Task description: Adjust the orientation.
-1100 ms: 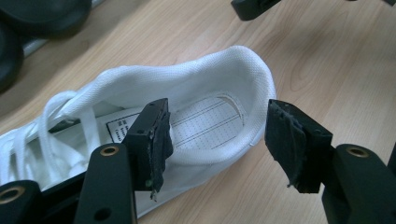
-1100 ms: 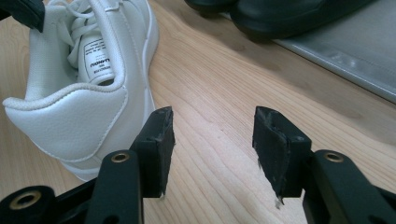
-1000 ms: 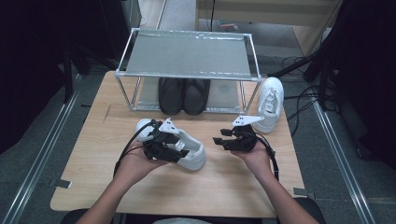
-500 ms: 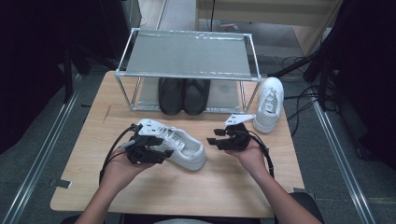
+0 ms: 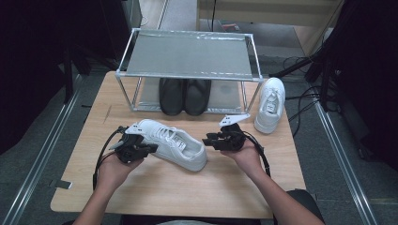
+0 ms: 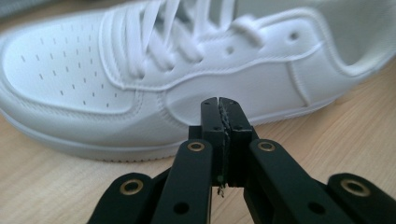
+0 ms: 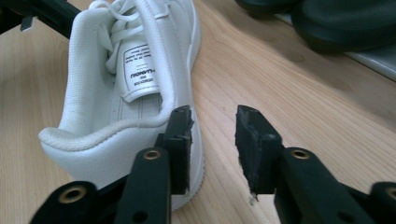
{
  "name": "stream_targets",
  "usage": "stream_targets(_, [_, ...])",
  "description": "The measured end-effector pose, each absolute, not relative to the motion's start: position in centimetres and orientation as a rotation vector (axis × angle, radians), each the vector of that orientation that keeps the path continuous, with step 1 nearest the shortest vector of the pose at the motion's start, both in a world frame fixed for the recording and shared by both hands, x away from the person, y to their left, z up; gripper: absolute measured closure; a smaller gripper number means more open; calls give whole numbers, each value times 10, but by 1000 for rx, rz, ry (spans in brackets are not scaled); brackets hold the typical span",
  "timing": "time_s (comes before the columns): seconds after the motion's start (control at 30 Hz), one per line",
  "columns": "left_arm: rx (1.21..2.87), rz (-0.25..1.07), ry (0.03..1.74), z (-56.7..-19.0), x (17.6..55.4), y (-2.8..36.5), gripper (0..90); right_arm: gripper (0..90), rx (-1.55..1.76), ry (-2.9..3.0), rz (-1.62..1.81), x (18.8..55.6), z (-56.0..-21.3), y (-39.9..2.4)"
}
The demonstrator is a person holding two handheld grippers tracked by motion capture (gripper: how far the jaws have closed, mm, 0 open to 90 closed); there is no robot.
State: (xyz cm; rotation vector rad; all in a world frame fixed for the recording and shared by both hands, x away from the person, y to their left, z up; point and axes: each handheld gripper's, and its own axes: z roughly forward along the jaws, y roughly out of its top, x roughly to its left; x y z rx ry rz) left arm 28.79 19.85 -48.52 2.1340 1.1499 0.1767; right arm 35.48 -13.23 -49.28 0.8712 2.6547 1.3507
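- Two tools flank a white sneaker (image 5: 171, 144) lying on the tabletop (image 5: 187, 187).
- Left tool (image 6: 219, 109) clenched empty; right tool (image 7: 214, 126) parted, just closing, beside the heel.
- Risk: a one-sided pinch could tip it.

Black shoes (image 5: 184, 96) under rack (image 5: 187, 54)

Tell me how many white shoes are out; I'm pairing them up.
2. One white shoe lies on the table between the grippers. The other stands at the table's right edge beside the rack. Others may be hidden behind it.
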Motion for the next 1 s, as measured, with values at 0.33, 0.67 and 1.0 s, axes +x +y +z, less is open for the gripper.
stream_targets(0.33, [2146,144,1146,-499,293,194,900,844,851,2695,1335,351,-493,-124])
stream_targets(0.67, [2147,126,1133,-501,292,196,899,877,787,2746,1324,346,-491,-122])
stream_targets(1.0, [2172,102,1108,-502,294,196,898,900,712,2787,1302,335,-490,-118])
